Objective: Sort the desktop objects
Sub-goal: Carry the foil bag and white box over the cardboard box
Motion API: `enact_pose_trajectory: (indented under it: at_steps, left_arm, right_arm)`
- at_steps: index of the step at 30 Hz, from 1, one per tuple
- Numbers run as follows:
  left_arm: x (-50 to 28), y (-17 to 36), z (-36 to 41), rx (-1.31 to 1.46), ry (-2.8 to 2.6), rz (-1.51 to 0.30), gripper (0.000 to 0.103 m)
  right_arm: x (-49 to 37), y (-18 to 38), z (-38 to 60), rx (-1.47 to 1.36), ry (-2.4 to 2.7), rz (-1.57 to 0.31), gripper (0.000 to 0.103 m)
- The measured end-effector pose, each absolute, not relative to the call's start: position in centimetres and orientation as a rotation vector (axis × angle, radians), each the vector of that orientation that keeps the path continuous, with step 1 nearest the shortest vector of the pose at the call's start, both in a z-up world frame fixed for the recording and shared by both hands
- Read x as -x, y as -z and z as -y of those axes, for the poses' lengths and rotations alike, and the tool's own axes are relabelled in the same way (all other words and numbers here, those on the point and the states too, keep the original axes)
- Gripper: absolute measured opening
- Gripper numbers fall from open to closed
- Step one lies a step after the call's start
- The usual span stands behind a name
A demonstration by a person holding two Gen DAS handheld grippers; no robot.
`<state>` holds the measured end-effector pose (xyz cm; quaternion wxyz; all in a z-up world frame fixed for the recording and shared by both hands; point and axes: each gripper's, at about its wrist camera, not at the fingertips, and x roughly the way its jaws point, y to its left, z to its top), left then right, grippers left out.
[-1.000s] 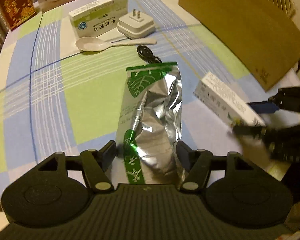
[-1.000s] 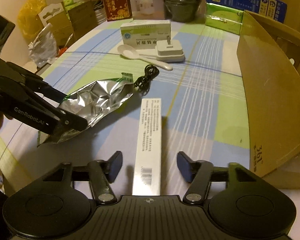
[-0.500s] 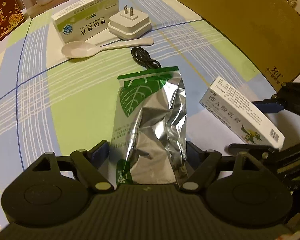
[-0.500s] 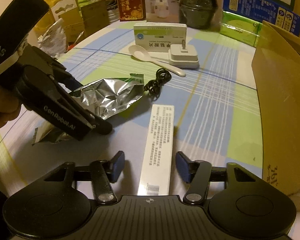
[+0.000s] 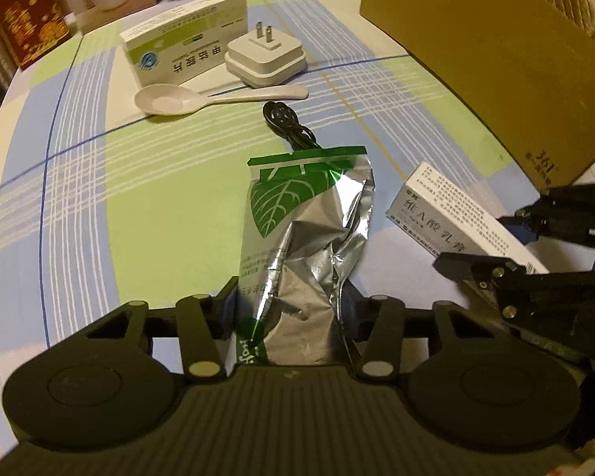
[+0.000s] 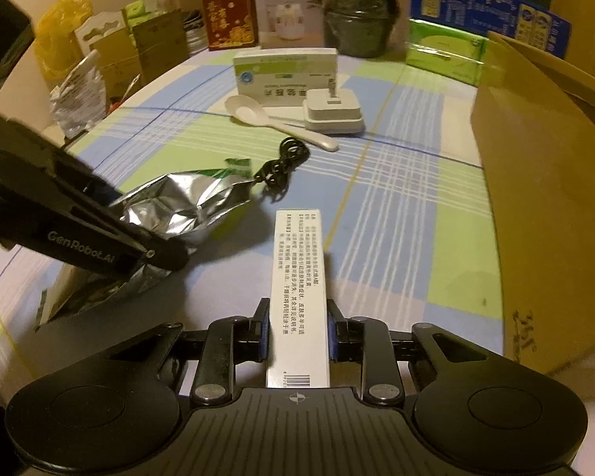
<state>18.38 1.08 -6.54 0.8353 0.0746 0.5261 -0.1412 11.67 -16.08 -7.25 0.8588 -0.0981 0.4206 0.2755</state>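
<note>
Nearest, in the left wrist view: left hand-held gripper (image 5: 291,303) closing on the crumpled foil pouch (image 5: 303,238) — pads pressed into both sides, pouch's lower end cut off behind the gripper body. In the right wrist view: right hand-held gripper (image 6: 297,331) closing on the long white ointment box (image 6: 299,289), blue pads tight against its flanks, barcode end partly hidden under the housing. Both items low over the checked surface (image 5: 158,206) — lifted or resting, cannot tell. Just beyond the pouch, a coiled black cable (image 5: 287,125), its near end tucked behind the pouch's green top. Farther off: white spoon (image 5: 202,99), plug adapter (image 5: 265,61), medicine box (image 5: 186,51). At right, a cardboard box (image 5: 496,71), cropped by the frame.
</note>
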Motion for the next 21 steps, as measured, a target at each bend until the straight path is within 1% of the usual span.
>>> enact_pose_trajectory:
  at_steps: [6,14,21]
  left_arm:
    - [-16.7,6.0,-0.8,-0.062,0.277,-1.126,0.04]
    - [-14.1,5.3,0.2,-0.006,0.257,-1.128,0.04]
    - [-12.0,3.2,1.3,0.04,0.228,-1.099,0.04]
  right_arm:
    - [-10.6,5.8,17.8,0.148,-0.543,-0.877,0.023]
    - [-8.6,3.7,19.6,0.115,-0.513,-0.857,0.023]
    - [-6.7,1.8,21.9,0.093,-0.472,-0.832,0.023]
